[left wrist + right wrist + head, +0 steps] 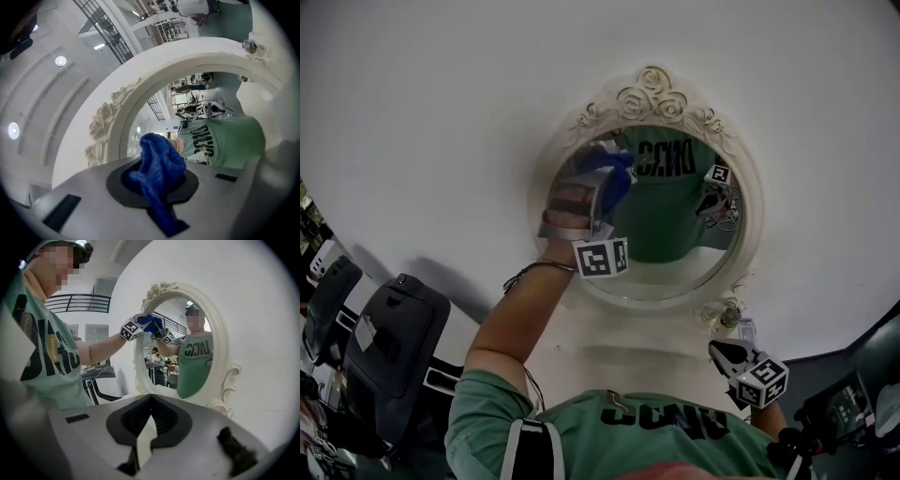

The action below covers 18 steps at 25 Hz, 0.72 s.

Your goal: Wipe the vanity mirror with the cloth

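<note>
The left gripper (pixel 598 192) is clamping a fuzzy blue terry cloth (pixel 614 167) and pressing it to the upper left of the oval vanity mirror (pixel 670 230), just under the cream frame's carved roses (pixel 649 97). The right gripper (pixel 727 354) is hovering below the frame, jaws pinched together on nothing.

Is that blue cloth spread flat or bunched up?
Bunched up: the cloth is crumpled, pinched in the jaws of the left gripper.

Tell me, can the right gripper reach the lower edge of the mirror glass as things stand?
Probably yes. The right gripper hangs empty below the mirror, with nothing between them; the left gripper and its cloth occupy only the upper left of the glass.
</note>
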### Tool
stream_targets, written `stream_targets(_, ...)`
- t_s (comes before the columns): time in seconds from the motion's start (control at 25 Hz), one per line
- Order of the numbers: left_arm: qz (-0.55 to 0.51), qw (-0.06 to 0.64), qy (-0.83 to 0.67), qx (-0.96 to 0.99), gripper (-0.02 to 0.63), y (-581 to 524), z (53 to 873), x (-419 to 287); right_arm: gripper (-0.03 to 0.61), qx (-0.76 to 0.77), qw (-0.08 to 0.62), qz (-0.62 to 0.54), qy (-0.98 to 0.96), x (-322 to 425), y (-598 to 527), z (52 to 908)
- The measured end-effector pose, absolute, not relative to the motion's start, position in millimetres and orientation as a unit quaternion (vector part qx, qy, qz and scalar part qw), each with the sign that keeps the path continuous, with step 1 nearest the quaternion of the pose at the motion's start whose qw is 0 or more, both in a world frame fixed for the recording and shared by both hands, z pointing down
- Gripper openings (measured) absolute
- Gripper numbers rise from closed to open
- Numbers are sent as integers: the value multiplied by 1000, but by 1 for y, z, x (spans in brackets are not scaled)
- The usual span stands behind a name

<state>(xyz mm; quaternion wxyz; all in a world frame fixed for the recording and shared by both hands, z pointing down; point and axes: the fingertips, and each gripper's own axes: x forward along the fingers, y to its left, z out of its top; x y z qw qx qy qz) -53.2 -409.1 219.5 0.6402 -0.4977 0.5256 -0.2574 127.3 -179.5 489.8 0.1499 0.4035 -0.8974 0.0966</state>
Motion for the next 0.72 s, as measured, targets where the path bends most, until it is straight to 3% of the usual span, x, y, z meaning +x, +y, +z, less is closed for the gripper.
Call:
stream_targets(0.4, -233, 703, 431, -515, 51, -379, 223, 136, 11, 437, 112, 124, -884, 188, -163, 517)
stream_targets(0.72, -231, 714, 409, -519, 51, -375, 231, 169, 11, 442, 94, 135, -882, 205, -158, 525)
